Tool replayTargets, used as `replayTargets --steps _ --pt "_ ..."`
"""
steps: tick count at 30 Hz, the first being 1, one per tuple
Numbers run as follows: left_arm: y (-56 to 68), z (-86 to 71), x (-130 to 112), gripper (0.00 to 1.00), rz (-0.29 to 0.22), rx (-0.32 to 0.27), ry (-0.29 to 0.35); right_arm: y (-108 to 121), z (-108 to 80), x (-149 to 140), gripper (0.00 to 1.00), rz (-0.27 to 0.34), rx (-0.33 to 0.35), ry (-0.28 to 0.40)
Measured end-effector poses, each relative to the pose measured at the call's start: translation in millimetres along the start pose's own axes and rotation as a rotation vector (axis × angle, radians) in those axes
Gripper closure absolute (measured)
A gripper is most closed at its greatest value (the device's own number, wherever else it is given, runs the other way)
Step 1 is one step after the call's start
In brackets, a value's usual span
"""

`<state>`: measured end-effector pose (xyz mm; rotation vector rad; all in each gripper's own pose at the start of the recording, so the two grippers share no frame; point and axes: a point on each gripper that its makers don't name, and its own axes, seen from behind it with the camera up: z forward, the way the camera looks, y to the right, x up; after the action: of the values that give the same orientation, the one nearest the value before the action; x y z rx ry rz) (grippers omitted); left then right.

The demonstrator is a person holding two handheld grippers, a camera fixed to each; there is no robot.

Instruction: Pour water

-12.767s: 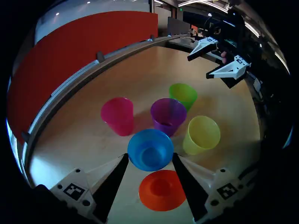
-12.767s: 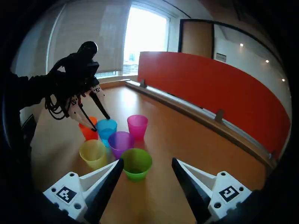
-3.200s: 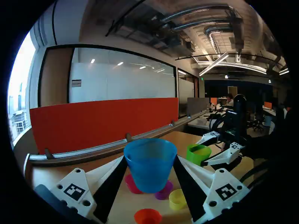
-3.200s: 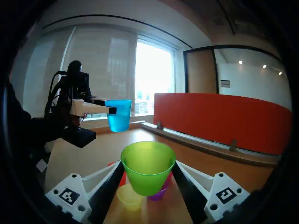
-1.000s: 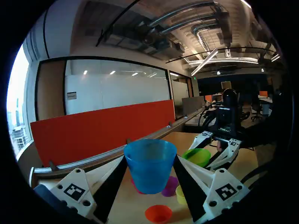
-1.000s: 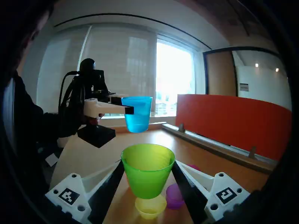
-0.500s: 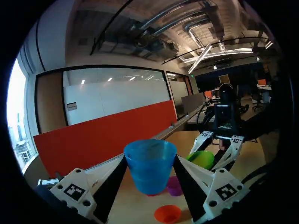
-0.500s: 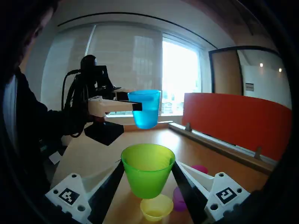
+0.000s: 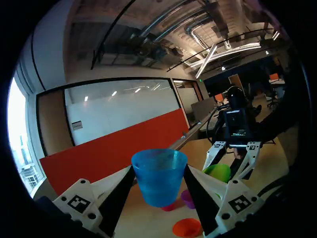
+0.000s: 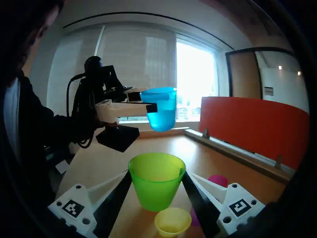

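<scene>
One yellow cup below green cup

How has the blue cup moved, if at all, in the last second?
Yes: in the right gripper view the blue cup has risen against the orange partition, its rim now above the partition's top edge.

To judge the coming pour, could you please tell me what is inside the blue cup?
Through the translucent wall of the blue cup, the lower part looks darker, probably water. The tinted wall obscures the exact level and the bottom.
</scene>
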<state>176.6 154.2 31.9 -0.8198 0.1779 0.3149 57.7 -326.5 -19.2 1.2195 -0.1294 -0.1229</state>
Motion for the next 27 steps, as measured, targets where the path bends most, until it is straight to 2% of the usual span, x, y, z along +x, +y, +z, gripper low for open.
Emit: replayTargets --steps 12,27 --pt "4.1 -0.7 2.1 0.16 0.113 0.004 0.02 -7.1 9.3 -1.5 0.09 0.007 0.022 0.001" --pt "8.2 -0.9 0.8 0.16 0.169 -0.003 0.02 -12.8 11.1 -2.7 0.09 0.005 0.035 0.002"
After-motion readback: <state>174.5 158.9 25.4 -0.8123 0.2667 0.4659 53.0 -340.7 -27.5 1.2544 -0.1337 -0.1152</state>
